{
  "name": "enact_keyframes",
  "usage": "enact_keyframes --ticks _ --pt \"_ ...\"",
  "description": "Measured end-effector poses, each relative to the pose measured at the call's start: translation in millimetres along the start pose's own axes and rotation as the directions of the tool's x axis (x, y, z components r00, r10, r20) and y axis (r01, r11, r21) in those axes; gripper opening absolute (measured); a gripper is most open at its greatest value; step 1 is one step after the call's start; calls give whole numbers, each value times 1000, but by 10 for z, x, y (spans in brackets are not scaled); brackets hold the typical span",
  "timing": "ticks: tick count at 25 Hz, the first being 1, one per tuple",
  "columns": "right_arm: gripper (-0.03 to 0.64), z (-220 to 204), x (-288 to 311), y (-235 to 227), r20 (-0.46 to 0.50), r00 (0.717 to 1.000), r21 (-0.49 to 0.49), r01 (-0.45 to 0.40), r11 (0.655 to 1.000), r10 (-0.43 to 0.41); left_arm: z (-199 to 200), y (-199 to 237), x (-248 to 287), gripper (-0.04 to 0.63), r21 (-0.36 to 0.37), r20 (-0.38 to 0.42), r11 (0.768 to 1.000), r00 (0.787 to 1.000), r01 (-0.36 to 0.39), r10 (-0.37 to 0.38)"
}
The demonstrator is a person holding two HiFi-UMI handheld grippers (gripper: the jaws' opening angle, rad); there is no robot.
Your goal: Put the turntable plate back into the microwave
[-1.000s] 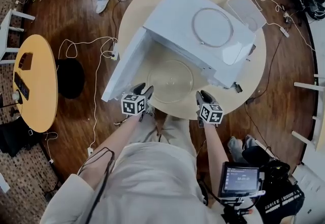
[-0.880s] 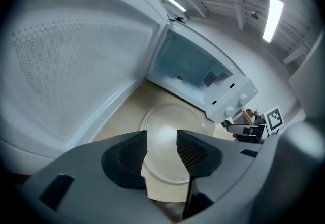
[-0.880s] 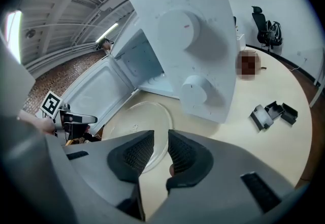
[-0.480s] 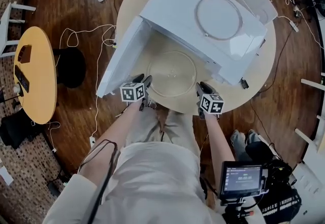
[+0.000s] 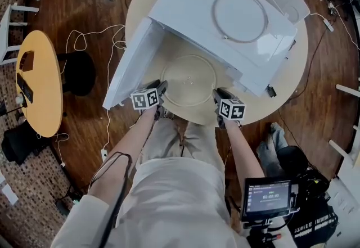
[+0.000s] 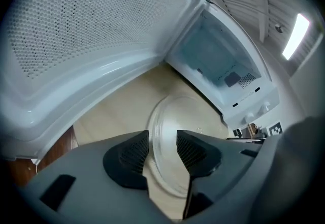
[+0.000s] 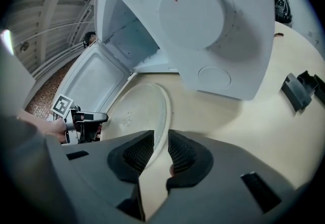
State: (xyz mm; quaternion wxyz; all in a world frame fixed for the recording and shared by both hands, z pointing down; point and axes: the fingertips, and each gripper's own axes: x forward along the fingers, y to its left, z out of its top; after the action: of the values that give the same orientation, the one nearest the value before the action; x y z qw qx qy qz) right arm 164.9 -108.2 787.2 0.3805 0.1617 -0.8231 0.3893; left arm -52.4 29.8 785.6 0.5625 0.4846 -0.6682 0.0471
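Door [image 5: 126, 72] of the microwave [image 5: 225, 16] stands open at left. Left claw [image 6: 162, 141] is part open, jaws astride the near rim of the plate [image 5: 188, 80] (pads not pressing), which lies flat on the bench [image 5: 139, 13] before the microwave's mouth. Right claw [image 7: 161, 141], gap narrower, straddles the rim's other side, likewise unclamped.

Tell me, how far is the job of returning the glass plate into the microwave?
Done: the door of the white microwave stands open. In hand: the left gripper and right gripper each straddle the rim of the round clear glass plate, which lies on the beige table, jaws apart. Left: grip, lift, slide it inside.
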Motion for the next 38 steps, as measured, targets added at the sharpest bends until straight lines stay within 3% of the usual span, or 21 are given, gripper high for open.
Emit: enact_keyframes --ticks 12,19,24,29,34,38 --pt "95 4 92 -35 -11 999 72 -51 996 52 -72 40 87 173 23 -22 999 999 -43 43" --pt "97 -11 41 -70 -2 1000 47 10 999 -9 -72 21 77 173 55 -21 995 996 -83 84" --pt "97 -35 -17 48 -10 999 20 48 999 -48 -64 87 -44 173 99 -17 988 992 -119 121" --pt "97 -36 36 -97 -14 1000 99 4 995 -3 -64 66 67 173 119 -16 985 992 -124 127" --pt "97 -51 8 -105 -16 1000 115 3 993 -1 -92 43 73 173 231 -18 959 985 -162 171" --pt "96 16 -4 -91 -13 1000 130 25 991 -23 -65 53 80 173 215 4 960 983 -182 185"
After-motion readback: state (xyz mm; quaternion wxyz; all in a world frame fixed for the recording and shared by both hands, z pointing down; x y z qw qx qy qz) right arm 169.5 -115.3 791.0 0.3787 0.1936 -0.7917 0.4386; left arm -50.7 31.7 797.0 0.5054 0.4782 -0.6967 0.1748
